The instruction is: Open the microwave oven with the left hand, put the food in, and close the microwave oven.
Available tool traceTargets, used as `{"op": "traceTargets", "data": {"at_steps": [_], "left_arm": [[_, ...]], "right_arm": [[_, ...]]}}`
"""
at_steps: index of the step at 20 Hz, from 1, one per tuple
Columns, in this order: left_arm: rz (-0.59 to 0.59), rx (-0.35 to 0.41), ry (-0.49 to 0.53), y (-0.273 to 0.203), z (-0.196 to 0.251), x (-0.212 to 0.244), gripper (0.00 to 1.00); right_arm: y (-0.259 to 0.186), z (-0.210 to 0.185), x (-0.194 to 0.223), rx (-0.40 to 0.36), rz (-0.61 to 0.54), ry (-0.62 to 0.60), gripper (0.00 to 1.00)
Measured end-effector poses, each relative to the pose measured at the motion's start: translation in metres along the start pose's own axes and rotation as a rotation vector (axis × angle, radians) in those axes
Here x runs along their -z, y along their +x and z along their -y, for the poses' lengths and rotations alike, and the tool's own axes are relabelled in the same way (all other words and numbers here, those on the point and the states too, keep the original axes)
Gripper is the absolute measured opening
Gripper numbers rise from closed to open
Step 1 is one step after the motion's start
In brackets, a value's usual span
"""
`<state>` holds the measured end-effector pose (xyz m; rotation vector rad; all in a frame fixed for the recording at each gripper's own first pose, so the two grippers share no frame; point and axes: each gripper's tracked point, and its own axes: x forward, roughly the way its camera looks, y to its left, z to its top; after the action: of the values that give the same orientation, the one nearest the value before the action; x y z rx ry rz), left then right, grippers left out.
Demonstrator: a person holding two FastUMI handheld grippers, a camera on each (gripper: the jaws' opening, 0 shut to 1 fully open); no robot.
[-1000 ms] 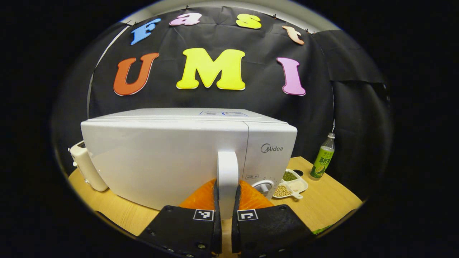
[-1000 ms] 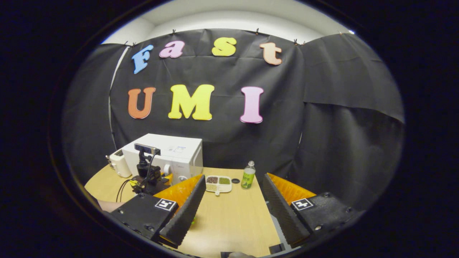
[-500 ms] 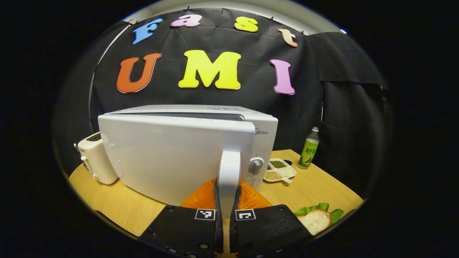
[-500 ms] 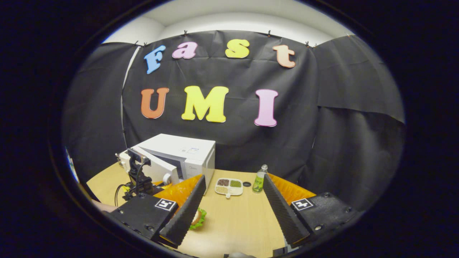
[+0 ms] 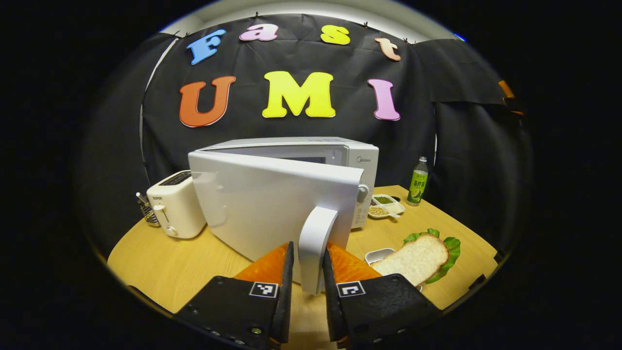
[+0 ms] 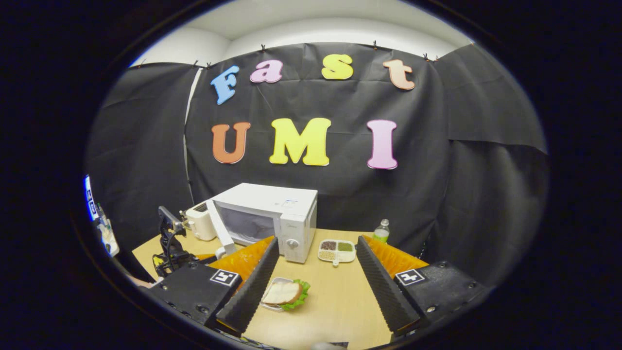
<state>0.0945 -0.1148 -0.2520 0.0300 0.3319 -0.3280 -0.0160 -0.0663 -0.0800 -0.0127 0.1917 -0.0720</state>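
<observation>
Toaster [image 5: 175, 204] far left, idle. Left gripper [image 5: 306, 287] clamps door handle [image 5: 315, 250]; microwave [image 5: 311, 160] door [image 5: 272, 204] swung partly open. Sandwich [image 5: 413, 257] on table [image 5: 194, 262], right of door, not yet loaded. Right gripper [image 6: 316, 287] spread wide, empty. Loading, closing left.

A round wooden table [image 5: 194, 262] is seen ahead of the tool, lit evenly from above. Black cloth [image 6: 437, 204] is hung behind it as the booth's wall, clipped along its top edge, and a white ceiling [image 6: 301, 24] is seen above the cloth. Far ahead and to the left, a toaster [image 5: 175, 204] is set on the table, with a small wire holder [image 5: 148, 214] just beside it. A divided dish [image 6: 336, 250] and a green bottle [image 5: 418, 181] are placed ahead and to the right, near the wall.
</observation>
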Motion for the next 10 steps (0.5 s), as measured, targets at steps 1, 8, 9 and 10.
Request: {"op": "traceTargets", "data": {"at_steps": [1, 8, 9, 10], "left_arm": [[0.005, -0.012, 0.000, -0.006, -0.007, -0.001, 0.40], [-0.003, -0.114, 0.006, -0.060, -0.066, 0.004, 0.98], [-0.009, -0.133, 0.008, -0.068, -0.075, 0.007, 0.97], [-0.014, -0.151, 0.009, -0.075, -0.084, 0.009, 0.97]], "right_arm": [[-0.002, -0.005, 0.001, -0.009, 0.003, 0.004, 0.94], [-0.005, -0.032, 0.017, -0.061, -0.013, 0.018, 1.00], [-0.004, -0.035, 0.019, -0.065, -0.014, 0.014, 1.00], [-0.004, -0.038, 0.023, -0.067, -0.015, 0.011, 0.94]]}}
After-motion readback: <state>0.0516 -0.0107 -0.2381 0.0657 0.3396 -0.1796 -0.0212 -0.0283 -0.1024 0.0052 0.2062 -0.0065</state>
